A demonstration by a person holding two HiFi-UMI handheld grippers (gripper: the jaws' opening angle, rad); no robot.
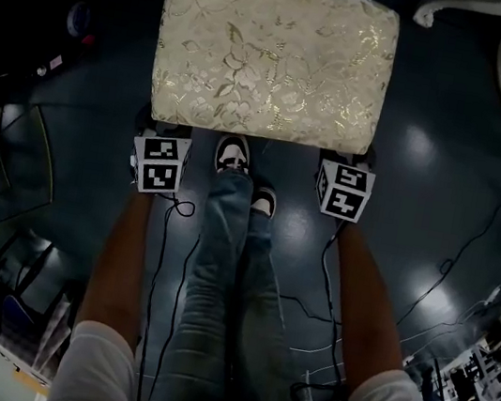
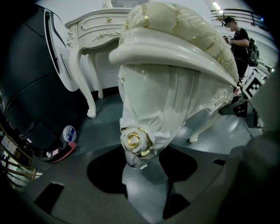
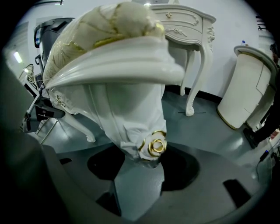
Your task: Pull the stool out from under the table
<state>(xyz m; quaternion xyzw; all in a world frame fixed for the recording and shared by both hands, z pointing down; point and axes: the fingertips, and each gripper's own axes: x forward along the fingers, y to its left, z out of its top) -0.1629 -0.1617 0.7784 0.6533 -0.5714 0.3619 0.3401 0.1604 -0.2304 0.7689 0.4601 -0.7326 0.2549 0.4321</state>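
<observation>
Head view looks down; gripper views face the stool (image 1: 275, 56) closely.

Your arms (image 1: 122, 259) reach forward; left gripper (image 2: 140, 162) and right gripper (image 3: 146, 161) each clamp a near corner leg of the stool (image 1: 275, 51).

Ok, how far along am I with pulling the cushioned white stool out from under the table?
Mostly done: the white carved stool with its cream floral cushion stands on open floor, clear of the white ornate table behind it. In hand: the left gripper and right gripper each clamp a gold-rosette near corner. Left: only letting go, it seems.
</observation>
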